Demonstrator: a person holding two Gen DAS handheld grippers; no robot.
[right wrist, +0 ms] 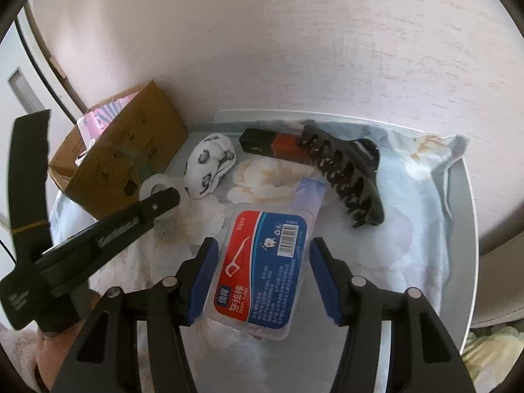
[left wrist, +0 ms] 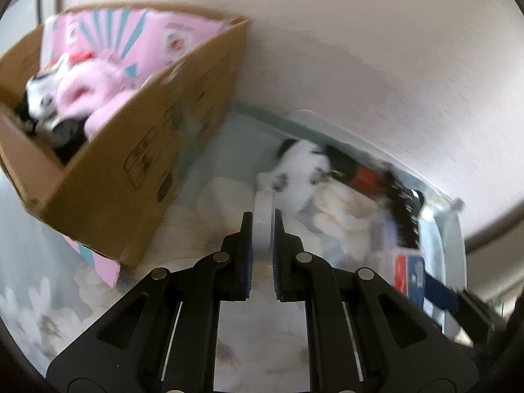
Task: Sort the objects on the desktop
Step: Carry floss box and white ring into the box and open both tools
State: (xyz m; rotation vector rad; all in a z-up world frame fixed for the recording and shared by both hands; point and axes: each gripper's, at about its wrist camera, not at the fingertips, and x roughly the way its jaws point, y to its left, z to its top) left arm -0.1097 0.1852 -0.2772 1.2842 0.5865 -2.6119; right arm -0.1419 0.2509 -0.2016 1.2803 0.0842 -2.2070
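Observation:
My left gripper (left wrist: 263,221) is shut on a white tape roll (left wrist: 262,222), held edge-on above the tray; the roll (right wrist: 156,186) and gripper also show in the right wrist view. A cardboard box (left wrist: 124,150) at the left holds pink and white plush items (left wrist: 88,95). My right gripper (right wrist: 260,249) is open with its fingers on either side of a dental floss box (right wrist: 262,271) lying on the cloth. Beyond it lie a white patterned sock (right wrist: 209,170), a black hair claw (right wrist: 347,177) and a black-and-red lipstick (right wrist: 271,142).
A round grey tray (right wrist: 465,229) covered by a floral cloth (right wrist: 409,222) carries everything. A pink wall (right wrist: 294,49) stands right behind it. The cardboard box (right wrist: 124,154) sits at the tray's left edge.

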